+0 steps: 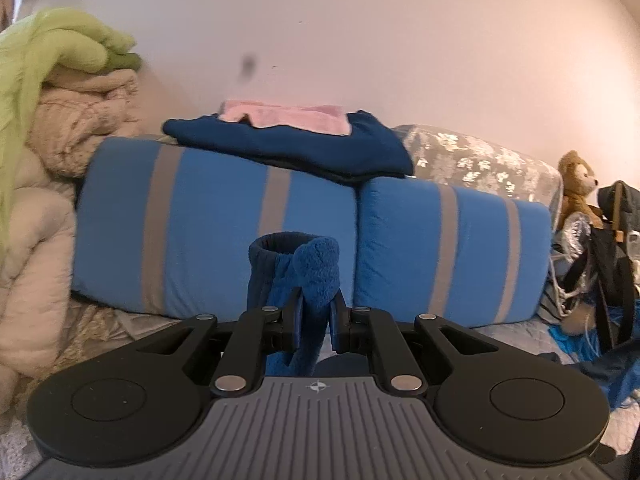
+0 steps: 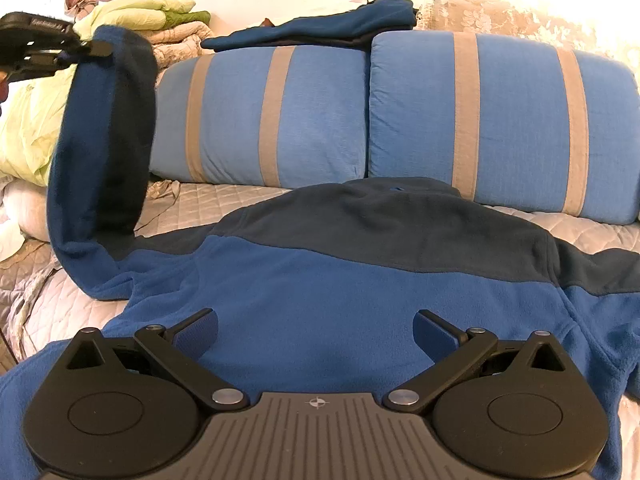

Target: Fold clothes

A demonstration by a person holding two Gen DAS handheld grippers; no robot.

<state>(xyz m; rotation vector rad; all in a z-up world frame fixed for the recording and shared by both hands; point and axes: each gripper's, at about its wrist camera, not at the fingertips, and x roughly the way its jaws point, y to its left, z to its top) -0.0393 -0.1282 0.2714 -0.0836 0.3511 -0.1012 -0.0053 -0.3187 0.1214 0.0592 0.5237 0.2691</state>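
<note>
A blue fleece jacket (image 2: 320, 288) with a dark navy upper part lies spread flat on the quilted bed (image 2: 192, 200). My left gripper (image 1: 316, 316) is shut on the cuff end of the jacket's left sleeve (image 1: 296, 272). In the right wrist view that sleeve (image 2: 100, 140) hangs lifted from the left gripper (image 2: 86, 48) at the upper left, above the bed. My right gripper (image 2: 316, 332) is open and empty, low over the jacket's body.
Two blue pillows with grey stripes (image 2: 460, 120) lie behind the jacket. Folded dark blue and pink clothes (image 1: 288, 140) rest on top of them. Beige and green bedding (image 1: 60, 100) is piled at the left. A teddy bear (image 1: 576, 184) and bags (image 1: 608, 264) stand at the right.
</note>
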